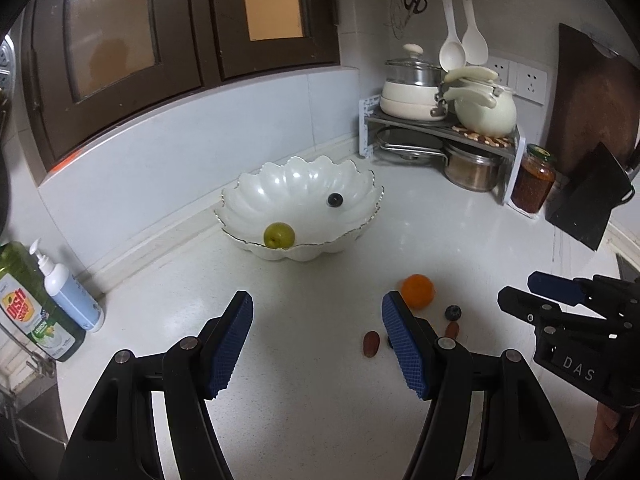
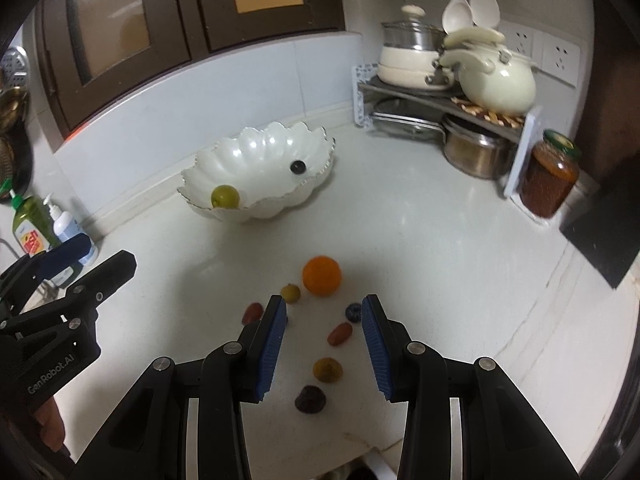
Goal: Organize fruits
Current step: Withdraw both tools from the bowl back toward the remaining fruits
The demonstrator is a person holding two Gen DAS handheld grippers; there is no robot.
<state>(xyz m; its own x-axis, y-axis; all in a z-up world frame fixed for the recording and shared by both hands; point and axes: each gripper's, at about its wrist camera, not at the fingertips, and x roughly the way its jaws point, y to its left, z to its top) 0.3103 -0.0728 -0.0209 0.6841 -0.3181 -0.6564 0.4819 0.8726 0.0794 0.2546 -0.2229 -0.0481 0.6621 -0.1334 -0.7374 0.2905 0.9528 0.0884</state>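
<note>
A white scalloped bowl [image 1: 256, 196] [image 2: 248, 152] sits on the counter and holds a green fruit [image 1: 279, 235] [image 2: 225, 196] and a dark berry [image 1: 335, 199] [image 2: 298, 167]. Loose on the counter lie an orange [image 1: 417, 291] [image 2: 321, 275], a blueberry [image 1: 453, 313] [image 2: 353, 312], red dates [image 1: 371, 343] [image 2: 339, 333], a small green fruit [image 2: 290, 293], a yellowish fruit [image 2: 327, 369] and a dark purple fruit [image 2: 310, 398]. My left gripper [image 1: 318, 344] is open and empty, left of the loose fruit. My right gripper [image 2: 324, 344] is open and empty above it.
Soap bottles [image 1: 48, 304] stand at the left by the sink. A rack with pots and a kettle [image 1: 440, 120] fills the back right corner, with a jar [image 1: 534, 180] beside it. A dark board [image 1: 588, 196] leans at the right.
</note>
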